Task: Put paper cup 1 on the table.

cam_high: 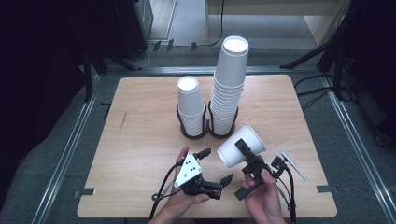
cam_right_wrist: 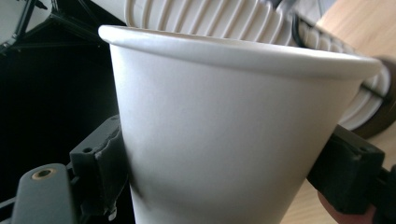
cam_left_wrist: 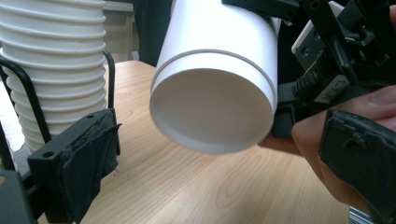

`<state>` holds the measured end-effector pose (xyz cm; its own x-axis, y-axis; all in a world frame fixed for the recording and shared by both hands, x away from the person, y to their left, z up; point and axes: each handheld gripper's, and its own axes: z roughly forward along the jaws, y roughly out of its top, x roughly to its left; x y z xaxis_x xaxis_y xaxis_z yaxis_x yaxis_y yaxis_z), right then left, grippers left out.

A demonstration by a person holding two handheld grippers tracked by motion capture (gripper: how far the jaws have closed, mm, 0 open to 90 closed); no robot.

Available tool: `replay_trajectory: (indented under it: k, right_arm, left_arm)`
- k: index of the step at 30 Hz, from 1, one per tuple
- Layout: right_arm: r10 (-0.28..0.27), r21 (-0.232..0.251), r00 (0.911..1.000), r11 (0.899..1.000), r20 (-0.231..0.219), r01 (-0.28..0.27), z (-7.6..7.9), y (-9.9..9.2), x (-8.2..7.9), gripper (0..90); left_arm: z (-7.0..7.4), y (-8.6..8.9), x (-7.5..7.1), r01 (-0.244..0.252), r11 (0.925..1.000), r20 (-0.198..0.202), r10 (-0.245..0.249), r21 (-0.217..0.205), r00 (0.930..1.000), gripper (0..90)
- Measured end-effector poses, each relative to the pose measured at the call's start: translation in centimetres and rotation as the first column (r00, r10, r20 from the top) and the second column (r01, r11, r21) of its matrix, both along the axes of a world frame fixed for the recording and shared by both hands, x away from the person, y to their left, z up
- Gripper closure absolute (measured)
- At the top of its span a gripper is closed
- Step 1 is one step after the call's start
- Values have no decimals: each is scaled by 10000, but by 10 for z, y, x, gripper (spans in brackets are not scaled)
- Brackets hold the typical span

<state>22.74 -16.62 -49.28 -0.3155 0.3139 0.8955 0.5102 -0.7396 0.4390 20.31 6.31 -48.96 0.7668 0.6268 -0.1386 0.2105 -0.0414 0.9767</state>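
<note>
Tilting white paper cup point(cam_high: 241, 145) clamped in right hand-held gripper point(cam_high: 247, 161); left hand-held gripper point(cam_high: 214, 164) jaws apart.

This looks like a lab or recording studio set up for data capture, not a home or a shop. A light wooden table point(cam_high: 140, 140) stands alone on grey carpet point(cam_high: 60, 140), boxed in by aluminium rails point(cam_high: 70, 144) along its left, right and far edges, with tape marks point(cam_high: 86, 192) just off its near corners. Black stand legs point(cam_high: 308, 58) and loose cables point(cam_high: 322, 91) lie past the far corners, and the surroundings are dark
</note>
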Motion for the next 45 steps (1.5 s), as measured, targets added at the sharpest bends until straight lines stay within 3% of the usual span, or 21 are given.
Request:
replay_trajectory:
  k: [7, 12, 17, 22, 25, 29, 31, 32, 33, 34, 36, 37, 38, 44, 45]
  right_arm:
    - [-543, -545, 9972, 9969, 507, 571, 2, -7, 3, 159]
    - [-911, -1156, 9902, 9879, 1059, 1033, 6, -9, 4, 159]
    - [-1203, -1872, 9785, 9706, 1676, 1513, 11, -12, 4, 159]
    - [-1375, -2218, 9708, 9582, 1965, 1806, 12, -13, 4, 159]
    - [-1501, -2622, 9630, 9424, 2238, 2078, 13, -13, 5, 159]
    - [-1620, -3466, 9433, 9009, 2899, 2613, 15, -12, 4, 159]
    - [-1667, -3946, 9308, 8706, 3252, 2937, 16, -11, 3, 159]
    - [-1639, -4085, 9265, 8615, 3386, 3017, 16, -11, 3, 159]
    - [-1660, -4310, 9175, 8428, 3614, 3223, 17, -10, 3, 159]
    - [-1660, -4310, 9175, 8428, 3614, 3223, 17, -10, 3, 159]
    - [-1642, -4520, 9079, 8242, 3858, 3411, 18, -9, 2, 159]
    - [-1641, -4675, 9010, 8093, 4015, 3557, 18, -9, 2, 159]
    - [-1600, -4916, 8924, 7867, 4218, 3734, 18, -8, 1, 159]
    - [-1463, -5401, 8745, 7356, 4625, 4088, 18, -6, 1, 159]
    - [-1422, -5625, 8700, 7112, 4722, 4216, 18, -5, 0, 159]
  left_arm:
    - [-1, 3, 2, -105, 9999, -86, 105, 25, 9999, 0]
    - [-1, 7, 4, -260, 9997, -128, 260, -17, 9996, 0]
    - [-1, 10, 6, -378, 9993, -168, 378, 7, 9991, 0]
    - [-2, 10, 6, -448, 9990, -211, 448, 8, 9988, 0]
    - [-2, 11, 7, -524, 9986, -205, 525, 47, 9984, 0]
    - [-1, 13, 8, -624, 9980, -190, 624, 26, 9979, 0]
    - [-1, 14, 8, -656, 9978, -205, 656, -3, 9976, 0]
    - [-1, 14, 8, -677, 9977, -204, 677, 7, 9975, 0]
    - [-1, 15, 8, -702, 9975, -215, 702, 2, 9973, 0]
    - [-1, 15, 8, -702, 9975, -215, 702, 2, 9973, 0]
    - [-1, 15, 9, -716, 9974, -223, 716, 7, 9972, 0]
    - [-1, 16, 9, -719, 9974, -229, 719, -9, 9972, 0]
    - [-1, 16, 9, -728, 9973, -232, 727, -23, 9971, 0]
    - [-1, 17, 10, -768, 9970, -251, 768, -3, 9967, 0]
    - [-1, 17, 10, -777, 9970, -255, 777, -5, 9967, 0]
